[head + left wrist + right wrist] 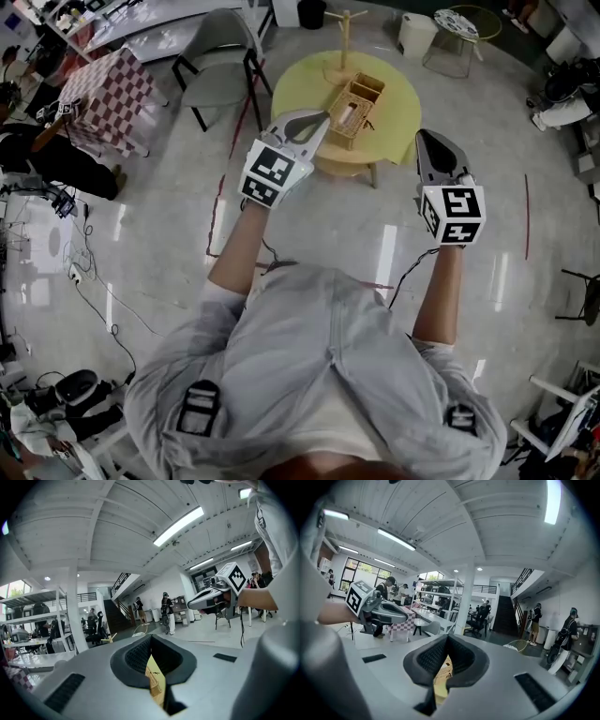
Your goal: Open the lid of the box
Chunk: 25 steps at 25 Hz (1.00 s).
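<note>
**tinkerer_09:** Shirt [319, 375] and arms fill the bottom of the head view, and both tools are raised ahead of them. The left tool [317, 122] has its tip at the near left edge of the round yellow worktop [403, 103], just beside the box [353, 110]. I can't tell if it's touching. The right tool [427, 142] hangs right of centre, near the worktop's right rim and apart from the box.

**gripfan:** Jaws?

**tinkerer_09:** Both closed on nothing. In each gripper view the pads meet, with only a sliver of yellow worktop showing below them.

**gripfan:** So how far along?

**tinkerer_09:** Barely started, I'd say. As far as I can see the lid is down and nothing is gripping it. Everything's left to do: find the lid's edge, catch it, lift it.

**gripfan:** And the box itself?

**tinkerer_09:** It's in the upper middle of the head view. Light tan, woven-looking, oblong, sitting at an angle on the worktop. The top has a slot-like opening and the far end looks darker. It's too small to tell where the lid hinges.
</note>
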Available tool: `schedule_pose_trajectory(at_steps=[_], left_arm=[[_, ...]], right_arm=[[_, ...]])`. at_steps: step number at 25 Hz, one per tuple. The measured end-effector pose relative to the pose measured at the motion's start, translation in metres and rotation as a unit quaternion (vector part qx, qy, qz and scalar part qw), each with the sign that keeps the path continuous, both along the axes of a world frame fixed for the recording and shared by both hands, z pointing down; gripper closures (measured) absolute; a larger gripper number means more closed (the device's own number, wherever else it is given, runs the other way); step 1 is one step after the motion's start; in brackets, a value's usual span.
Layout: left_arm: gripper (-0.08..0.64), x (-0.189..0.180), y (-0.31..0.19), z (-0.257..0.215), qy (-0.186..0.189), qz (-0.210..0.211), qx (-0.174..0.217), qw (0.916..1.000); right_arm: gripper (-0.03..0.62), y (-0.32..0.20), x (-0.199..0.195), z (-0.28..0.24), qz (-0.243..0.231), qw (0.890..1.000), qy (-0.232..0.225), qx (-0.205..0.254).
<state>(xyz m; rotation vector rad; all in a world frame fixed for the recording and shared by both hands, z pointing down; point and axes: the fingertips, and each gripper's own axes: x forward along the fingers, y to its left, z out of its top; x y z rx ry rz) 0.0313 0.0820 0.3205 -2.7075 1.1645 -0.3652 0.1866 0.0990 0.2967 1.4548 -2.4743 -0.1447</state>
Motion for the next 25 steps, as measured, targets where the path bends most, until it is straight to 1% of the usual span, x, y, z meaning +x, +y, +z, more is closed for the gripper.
schedule_pose_trajectory(at_steps=[4, 10, 13, 16, 21, 25], left_arm=[[0.531, 0.007, 0.003, 0.007, 0.002, -0.026, -0.005, 0.9996], [0.531, 0.006, 0.000, 0.002, 0.001, -0.044, -0.003, 0.9990], [0.531, 0.003, -0.010, 0.012, -0.003, -0.047, -0.007, 0.9988], [0.531, 0.004, -0.029, 0.027, 0.001, -0.043, -0.020, 0.9989], [0.530, 0.004, -0.078, 0.037, 0.002, -0.021, -0.023, 0.9995], [0.530, -0.001, -0.128, 0.035, 0.000, -0.001, -0.020, 0.9998]], right_arm=[[0.578, -0.002, 0.011, 0.004, -0.028, 0.999, -0.031, -0.010], [0.578, -0.011, 0.013, 0.008, -0.042, 0.998, -0.033, -0.022], [0.578, -0.020, 0.012, 0.020, -0.041, 0.998, -0.028, -0.027], [0.578, -0.038, 0.012, 0.035, -0.033, 0.998, -0.026, -0.036], [0.578, -0.078, 0.009, 0.040, -0.026, 0.997, -0.051, -0.048], [0.578, -0.120, -0.003, 0.041, -0.013, 0.997, -0.039, -0.061]])
